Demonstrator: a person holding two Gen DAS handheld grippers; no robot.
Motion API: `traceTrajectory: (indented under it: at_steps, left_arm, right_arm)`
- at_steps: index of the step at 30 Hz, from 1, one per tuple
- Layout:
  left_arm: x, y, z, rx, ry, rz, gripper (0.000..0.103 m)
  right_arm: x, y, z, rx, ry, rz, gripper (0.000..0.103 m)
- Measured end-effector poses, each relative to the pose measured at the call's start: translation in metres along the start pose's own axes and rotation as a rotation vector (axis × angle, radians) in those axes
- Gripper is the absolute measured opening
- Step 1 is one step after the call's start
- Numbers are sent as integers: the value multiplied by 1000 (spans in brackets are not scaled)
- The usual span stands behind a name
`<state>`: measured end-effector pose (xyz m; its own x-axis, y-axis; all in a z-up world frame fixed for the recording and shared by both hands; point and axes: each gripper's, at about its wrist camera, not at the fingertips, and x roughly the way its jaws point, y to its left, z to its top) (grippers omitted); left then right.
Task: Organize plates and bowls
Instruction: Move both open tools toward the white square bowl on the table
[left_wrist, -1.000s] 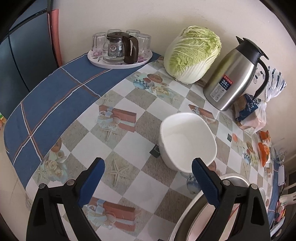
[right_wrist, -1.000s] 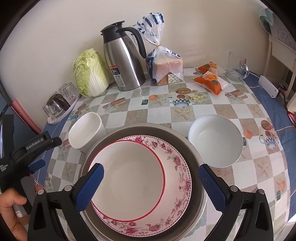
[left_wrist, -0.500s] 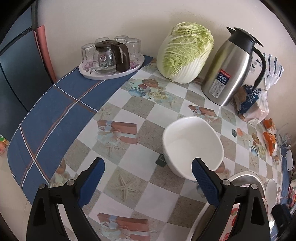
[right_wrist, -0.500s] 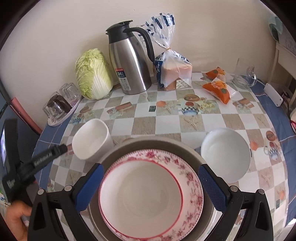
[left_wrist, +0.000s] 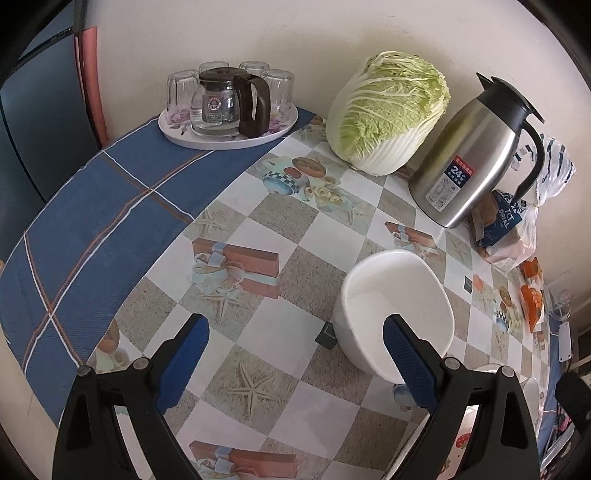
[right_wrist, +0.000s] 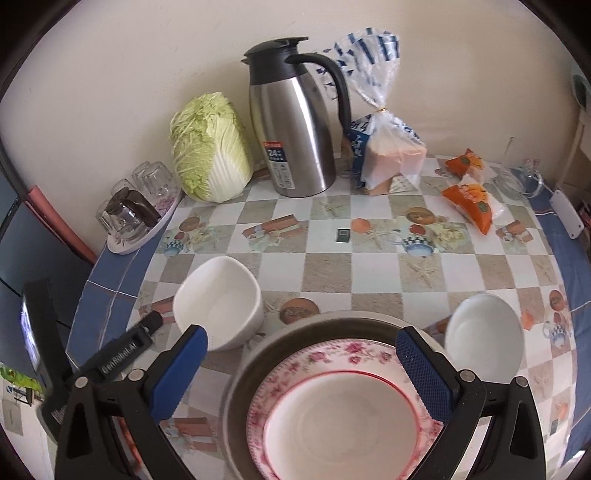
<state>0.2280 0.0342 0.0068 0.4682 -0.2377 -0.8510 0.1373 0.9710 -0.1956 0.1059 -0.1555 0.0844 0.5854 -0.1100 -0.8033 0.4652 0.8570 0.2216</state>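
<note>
table (right_wrist: 373, 275) carries white bowl (right_wrist: 218, 306), cabbage (right_wrist: 210, 151), flask (right_wrist: 293, 125).

Soft, even daylight fills both views, with faint shadows. Strong fisheye bending and dark vignetting ring the edges. Between the right gripper's fingers (right_wrist: 177, 373), the floral plate (right_wrist: 347, 406) looks slightly blurred.

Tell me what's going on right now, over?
Both hand-held grippers open, empty. Left beside the square white bowl; right over the floral plate. Nothing in the way.

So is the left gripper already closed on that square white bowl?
No, the left gripper is open, with only one finger over the white bowl's rim.
</note>
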Motion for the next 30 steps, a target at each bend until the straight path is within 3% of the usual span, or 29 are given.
traceTrajectory:
  at_steps: [10,20,30]
  left_arm:
    - [10,14,6,-50,-3,-18,95]
    - [22,23,11,-97,-2,-58,95]
    - [33,18,14,-82,-2,-75,95]
  right_arm:
    - [28,36,17,-46,72,-6,103]
    - [77,37,22,-6,195,-49,103]
    - [105,39,24,-46,231,-110,103]
